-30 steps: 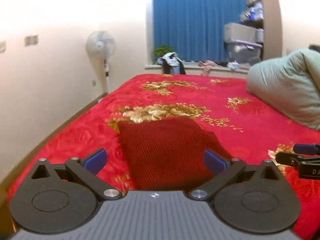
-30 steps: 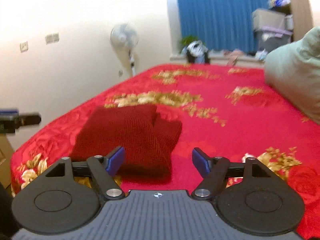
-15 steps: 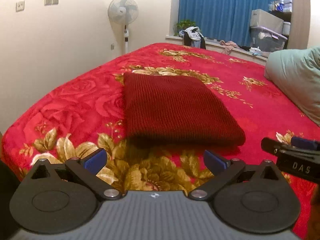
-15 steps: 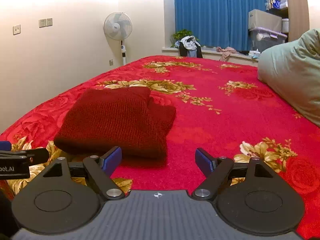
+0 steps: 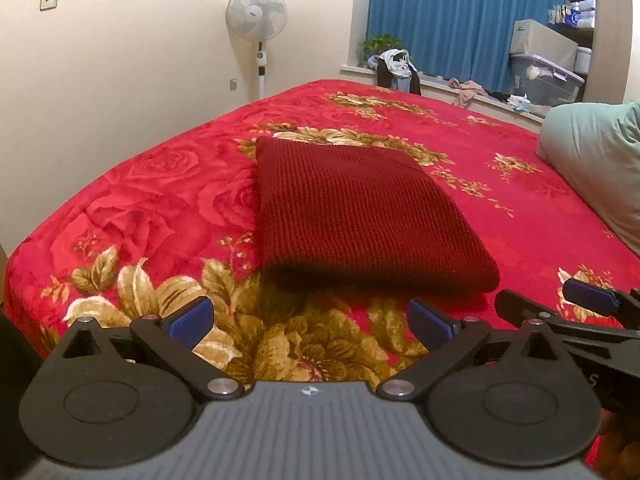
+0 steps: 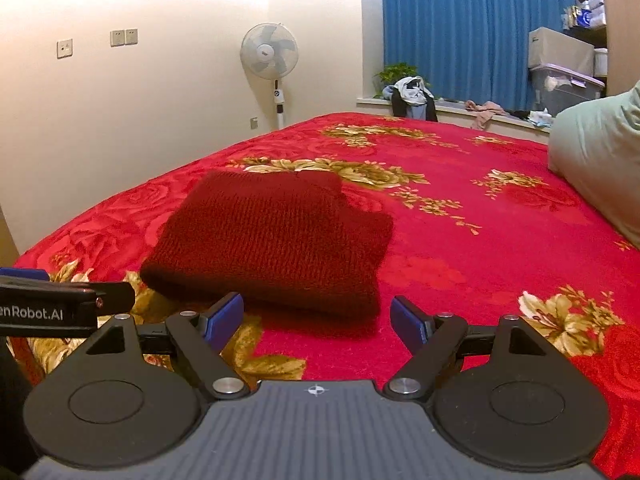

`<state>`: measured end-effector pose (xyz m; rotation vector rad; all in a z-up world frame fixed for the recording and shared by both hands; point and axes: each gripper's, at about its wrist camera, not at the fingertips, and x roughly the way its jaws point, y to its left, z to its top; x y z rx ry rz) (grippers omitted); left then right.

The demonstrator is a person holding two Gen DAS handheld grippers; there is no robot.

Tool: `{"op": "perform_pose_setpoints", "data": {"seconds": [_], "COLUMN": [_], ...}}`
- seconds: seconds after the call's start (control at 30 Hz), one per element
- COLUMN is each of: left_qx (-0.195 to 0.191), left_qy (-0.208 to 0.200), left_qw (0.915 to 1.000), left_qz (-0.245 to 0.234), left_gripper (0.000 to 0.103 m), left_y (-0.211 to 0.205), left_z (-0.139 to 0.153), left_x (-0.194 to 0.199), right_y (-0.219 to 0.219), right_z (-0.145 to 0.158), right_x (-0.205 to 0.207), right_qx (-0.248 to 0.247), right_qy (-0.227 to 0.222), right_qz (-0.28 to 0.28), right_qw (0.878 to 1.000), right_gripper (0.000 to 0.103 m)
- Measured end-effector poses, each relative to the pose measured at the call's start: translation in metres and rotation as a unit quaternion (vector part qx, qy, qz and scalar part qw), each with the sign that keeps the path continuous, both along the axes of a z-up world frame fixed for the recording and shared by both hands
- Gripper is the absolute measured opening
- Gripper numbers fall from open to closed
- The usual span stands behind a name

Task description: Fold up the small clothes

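Note:
A dark red knitted garment (image 5: 352, 216) lies folded in a flat rectangle on the red flowered bedspread (image 5: 152, 208). It also shows in the right wrist view (image 6: 276, 240). My left gripper (image 5: 310, 322) is open and empty, just short of the garment's near edge. My right gripper (image 6: 318, 320) is open and empty, also just short of the near edge, towards its right corner. Each gripper shows at the edge of the other's view.
A pale green pillow (image 5: 600, 164) lies at the right of the bed. A standing fan (image 5: 257, 20) is by the left wall. A window ledge with clothes (image 5: 394, 68) and storage boxes (image 5: 544, 64) is beyond the bed. The bed's left edge (image 5: 24, 248) drops off.
Both grippers have pulled back and up from the garment towards the bed's near edge. The garment stays folded where it was.

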<state>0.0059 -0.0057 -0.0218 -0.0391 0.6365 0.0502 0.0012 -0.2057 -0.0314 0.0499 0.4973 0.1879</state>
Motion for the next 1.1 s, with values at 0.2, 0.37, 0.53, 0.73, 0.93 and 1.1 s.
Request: {"op": "perform_pose_setpoints", "data": {"seconds": [0.2, 0.37, 0.53, 0.73, 0.93, 1.1], "left_qx": [-0.001, -0.001, 0.003, 0.003, 0.002, 0.001], "left_qy": [0.002, 0.002, -0.002, -0.002, 0.001, 0.002], "left_qw": [1.0000, 1.0000, 1.0000, 1.0000, 1.0000, 1.0000], "left_qz": [-0.001, -0.003, -0.003, -0.003, -0.002, -0.001], "left_gripper": [0.103, 0.103, 0.103, 0.103, 0.103, 0.103], "left_y": [-0.002, -0.006, -0.009, -0.009, -0.010, -0.011], "left_z": [-0.002, -0.003, -0.002, -0.002, -0.003, -0.003], "left_x": [0.000, 0.001, 0.001, 0.001, 0.001, 0.002], "right_y": [0.003, 0.000, -0.003, -0.002, -0.001, -0.002], "right_z": [0.001, 0.001, 0.001, 0.001, 0.000, -0.001], "right_x": [-0.002, 0.000, 0.002, 0.004, 0.005, 0.007], "right_qx": [-0.007, -0.002, 0.005, 0.009, 0.010, 0.012], "right_qy": [-0.003, 0.002, 0.007, 0.013, 0.014, 0.017], "right_qz": [0.007, 0.002, -0.003, -0.004, -0.003, -0.003], "right_qw": [1.000, 1.000, 1.000, 1.000, 1.000, 1.000], "right_gripper": [0.082, 0.082, 0.082, 0.082, 0.082, 0.081]}}
